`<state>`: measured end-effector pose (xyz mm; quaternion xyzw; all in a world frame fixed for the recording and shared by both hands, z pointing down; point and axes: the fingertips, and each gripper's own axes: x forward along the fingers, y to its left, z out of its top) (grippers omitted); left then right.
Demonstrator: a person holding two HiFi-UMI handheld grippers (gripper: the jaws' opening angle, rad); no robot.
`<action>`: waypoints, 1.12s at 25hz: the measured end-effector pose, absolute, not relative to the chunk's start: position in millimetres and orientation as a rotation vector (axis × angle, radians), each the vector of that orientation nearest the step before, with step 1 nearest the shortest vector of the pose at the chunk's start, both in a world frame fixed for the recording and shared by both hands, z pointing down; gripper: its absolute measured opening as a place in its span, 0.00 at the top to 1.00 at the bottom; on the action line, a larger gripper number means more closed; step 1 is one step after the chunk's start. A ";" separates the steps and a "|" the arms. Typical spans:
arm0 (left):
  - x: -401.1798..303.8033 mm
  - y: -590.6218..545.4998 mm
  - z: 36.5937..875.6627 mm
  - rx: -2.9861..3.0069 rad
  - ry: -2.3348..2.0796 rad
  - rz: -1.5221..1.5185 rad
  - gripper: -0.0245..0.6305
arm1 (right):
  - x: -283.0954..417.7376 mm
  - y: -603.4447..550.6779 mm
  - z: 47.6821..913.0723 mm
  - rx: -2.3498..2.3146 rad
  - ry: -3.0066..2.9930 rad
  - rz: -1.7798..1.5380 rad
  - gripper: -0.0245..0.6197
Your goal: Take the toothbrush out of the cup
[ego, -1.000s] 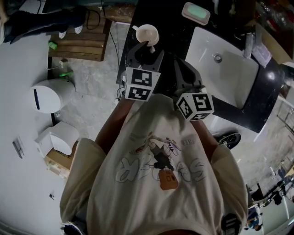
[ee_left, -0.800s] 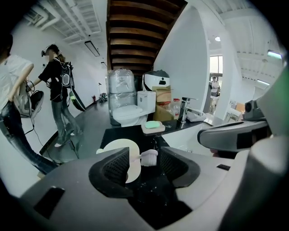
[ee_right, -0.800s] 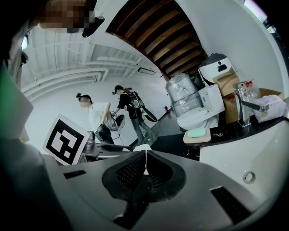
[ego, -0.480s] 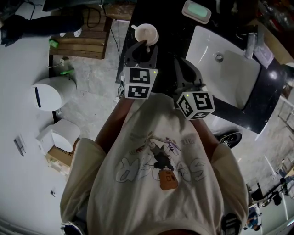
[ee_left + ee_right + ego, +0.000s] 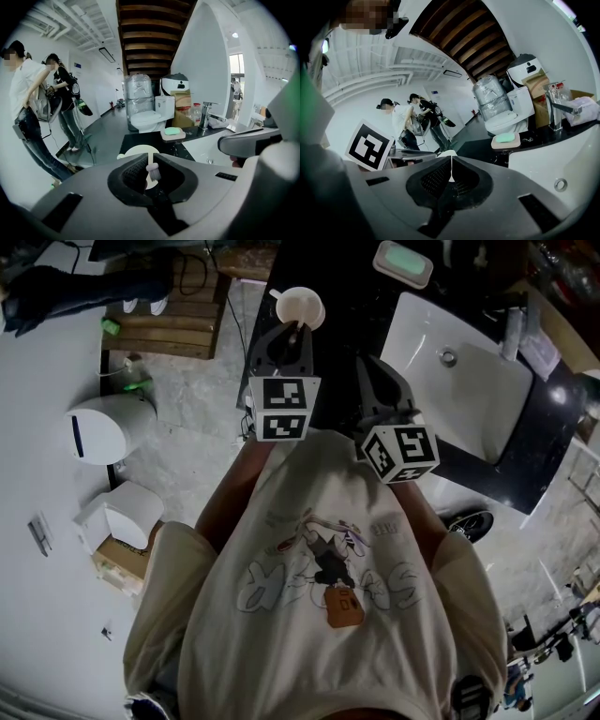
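Currently: left gripper [image 5: 150, 161], jaws just closing, is pinching the toothbrush [image 5: 153, 172] by its head; the brush is standing in the cup [image 5: 300, 307], awaiting lifting. Right gripper [image 5: 451, 161], jaws pressed together and empty, is idling clear beside the sink [image 5: 469, 399].

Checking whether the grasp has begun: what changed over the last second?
The left tool has just been closing its jaws on the white toothbrush standing in the cream round cup, with its bristle head between them. The right tool, the cup and the white sink stayed as they were.
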<state>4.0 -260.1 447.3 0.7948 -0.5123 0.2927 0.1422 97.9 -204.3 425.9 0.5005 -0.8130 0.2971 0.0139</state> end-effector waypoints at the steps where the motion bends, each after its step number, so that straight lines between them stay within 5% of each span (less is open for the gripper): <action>1: 2.0 -260.7 445.7 2.289 -1.492 0.839 0.90 | 97.5 -203.8 425.8 1.557 -2.532 0.924 0.93; 28: -24.7 -250.4 416.2 2.296 -1.598 0.714 0.90 | 82.4 -196.4 414.2 1.566 -2.541 0.881 0.93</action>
